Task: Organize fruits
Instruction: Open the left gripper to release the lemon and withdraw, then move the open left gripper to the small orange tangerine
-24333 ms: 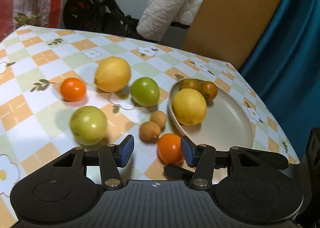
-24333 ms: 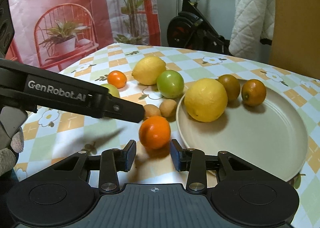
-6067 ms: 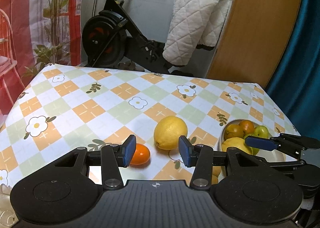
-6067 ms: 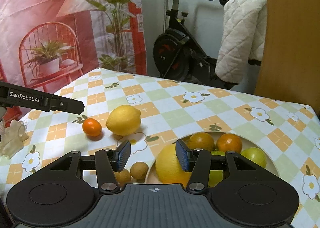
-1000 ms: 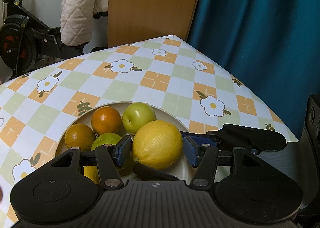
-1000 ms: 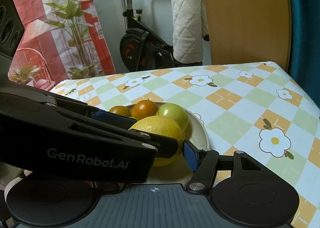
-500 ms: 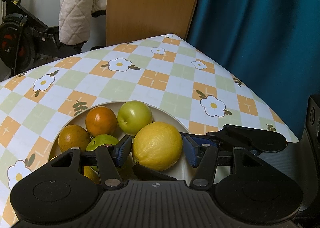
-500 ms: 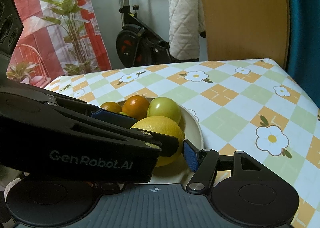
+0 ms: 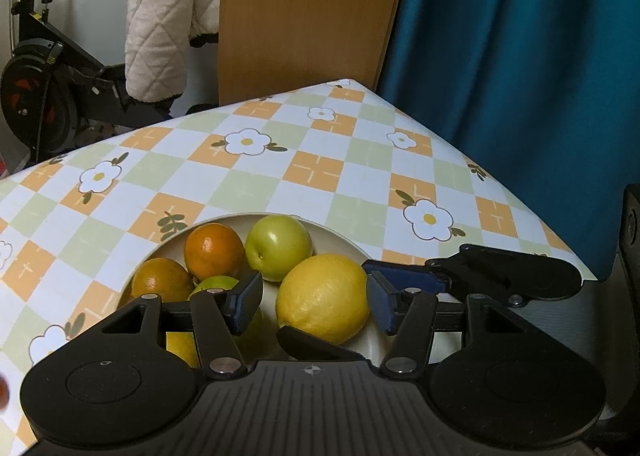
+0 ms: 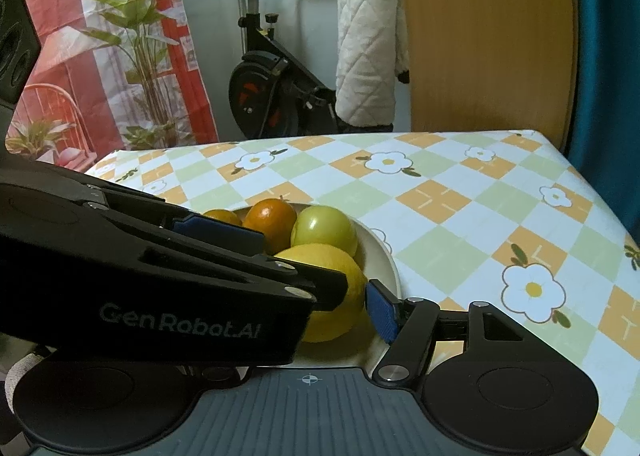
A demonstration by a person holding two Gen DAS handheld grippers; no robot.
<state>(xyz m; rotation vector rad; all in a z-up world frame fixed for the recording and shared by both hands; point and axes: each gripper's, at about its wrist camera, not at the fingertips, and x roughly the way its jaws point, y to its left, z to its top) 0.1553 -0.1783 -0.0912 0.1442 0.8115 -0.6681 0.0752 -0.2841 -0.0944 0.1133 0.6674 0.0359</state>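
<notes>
A big yellow lemon (image 9: 324, 298) lies at the near side of the cream plate (image 9: 336, 234). With it are two oranges (image 9: 214, 252), a green fruit (image 9: 278, 246) and more fruit half hidden. My left gripper (image 9: 314, 306) straddles the lemon, open, with a gap showing at its left pad. My right gripper (image 10: 308, 312) reaches in from the right, jaws opening. Its fingers (image 9: 500, 272) sit behind and under the lemon. Its visible blue pad stands just off the lemon (image 10: 332, 296). The other finger is hidden behind the left gripper's near finger (image 10: 240, 276).
The checked flower tablecloth (image 9: 320, 172) ends close on the right at a corner, with a blue curtain (image 9: 520, 56) beyond it. A wooden panel (image 9: 304, 16) and an exercise bike (image 10: 272, 88) draped with a white quilted cloth stand behind the table.
Over the last second the lemon has come to sit slightly further right between the left pads, so the left gap is wider. The right pad has eased off it. Neither hand has shifted.
</notes>
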